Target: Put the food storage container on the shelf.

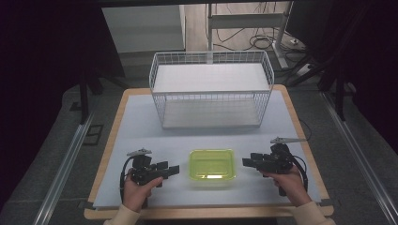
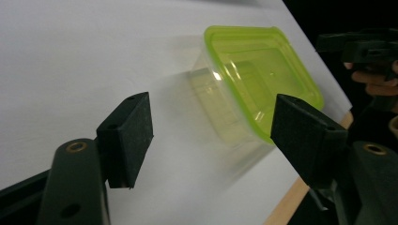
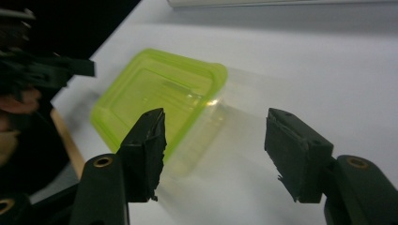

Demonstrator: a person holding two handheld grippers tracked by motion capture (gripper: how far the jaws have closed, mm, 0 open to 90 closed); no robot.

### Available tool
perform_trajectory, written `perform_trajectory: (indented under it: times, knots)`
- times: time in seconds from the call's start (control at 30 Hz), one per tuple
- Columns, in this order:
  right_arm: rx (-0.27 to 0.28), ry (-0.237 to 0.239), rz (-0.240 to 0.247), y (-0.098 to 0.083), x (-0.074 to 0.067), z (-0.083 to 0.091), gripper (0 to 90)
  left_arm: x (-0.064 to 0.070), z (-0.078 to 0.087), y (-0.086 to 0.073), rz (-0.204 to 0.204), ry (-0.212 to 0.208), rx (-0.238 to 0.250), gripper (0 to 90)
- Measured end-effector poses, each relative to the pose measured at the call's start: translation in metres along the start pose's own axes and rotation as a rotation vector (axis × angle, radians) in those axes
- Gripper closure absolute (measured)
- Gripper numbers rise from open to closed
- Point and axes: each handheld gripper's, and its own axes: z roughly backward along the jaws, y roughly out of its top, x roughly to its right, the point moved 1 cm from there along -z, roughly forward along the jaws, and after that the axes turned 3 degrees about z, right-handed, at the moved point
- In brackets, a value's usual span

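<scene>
The two hands sit closest, at the near edge of the table (image 1: 141, 122), each holding a black claw. The table is the biggest thing, covered with a pale sheet. At its far side stands a big white wire basket (image 1: 211, 89) with nothing in it that I can see. Smaller than that is the green box (image 1: 212, 164), a see-through tub with a bright green lid shut on top. It sits flat near the front, right between the two claws.

It looks like the job is to pick up the green box, maybe to put it in the basket. To do it well, each claw should slide in level from its own side and press on the tub's short walls just under the lid rim. Both should press at the same time, so the light box does not skate away or tip.

The left gripper (image 1: 172, 169) is spread wide, holds nothing, and is just beside the box without touching it. The right gripper (image 1: 247, 162) is also spread wide, with nothing in it, and is near the other side.
</scene>
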Motion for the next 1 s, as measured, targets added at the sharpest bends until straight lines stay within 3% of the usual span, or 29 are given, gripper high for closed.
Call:
perform_trajectory:
  times: [0.07,0.3,0.47,0.67,1.0]
  knots:
    - [-0.005,0.036,-0.039,0.001,0.001,-0.004,39.8,0.000,-0.004,0.002,0.016,-0.029,-0.009,32.1]
    - [-0.048,0.059,-0.095,0.003,0.004,-0.021,44.4,-0.006,-0.018,0.008,0.100,-0.090,-0.038,37.0]
    - [-0.073,0.069,-0.113,0.002,0.003,-0.030,46.4,-0.009,-0.024,0.010,0.128,-0.127,-0.048,39.7]
    - [-0.096,0.061,-0.134,-0.001,0.003,-0.037,50.8,-0.011,-0.035,0.010,0.138,-0.156,-0.080,43.1]
    - [-0.108,0.108,-0.181,-0.004,0.005,-0.045,59.0,-0.010,-0.052,0.011,0.163,-0.204,-0.117,54.0]
